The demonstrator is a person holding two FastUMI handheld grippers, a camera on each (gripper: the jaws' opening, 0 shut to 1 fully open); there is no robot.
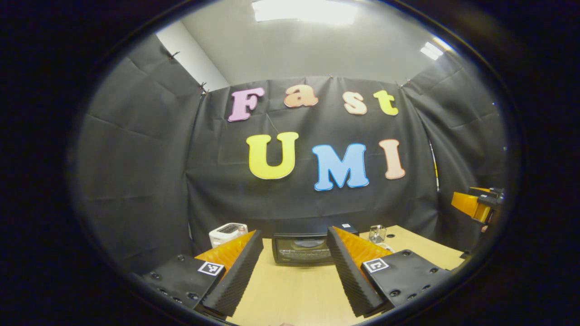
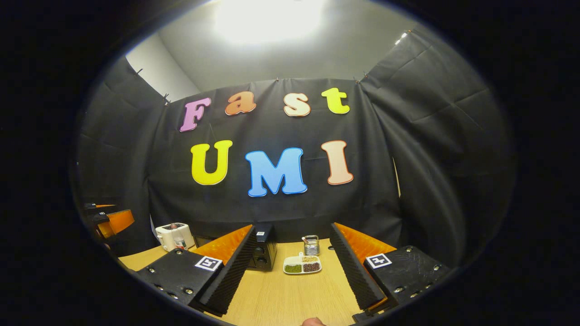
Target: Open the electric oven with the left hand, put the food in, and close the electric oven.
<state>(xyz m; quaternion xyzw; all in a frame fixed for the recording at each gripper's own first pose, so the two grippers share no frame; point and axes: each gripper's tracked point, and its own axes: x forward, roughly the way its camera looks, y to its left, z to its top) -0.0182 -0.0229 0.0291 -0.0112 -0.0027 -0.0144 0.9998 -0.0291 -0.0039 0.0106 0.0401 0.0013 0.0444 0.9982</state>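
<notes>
Electric oven point(image 1: 302, 248) sits at the far edge of the wooden table point(image 1: 294, 294) against the black cloth wall, dark body, glass door shut, handle bar along the door top; in the right gripper view its knob side point(image 2: 263, 253) pokes out behind the left finger. Food: white divided tray point(image 2: 302, 265) with green, brown and pale fillings, flat on the table just right of the oven, touching nothing. Small wire-and-glass holder point(image 2: 311, 245) stands just behind the tray, also seen far right of the oven point(image 1: 377, 233). White toaster-like appliance point(image 1: 228, 233) far left of the oven, apart from it. Left gripper point(image 1: 294, 271) fingers spread wide, empty, low over the near table, oven straight ahead between them. Right gripper point(image 2: 294, 271) also spread wide, empty, tray between its fingers farther off. Table between grippers and oven is bare wood
</notes>
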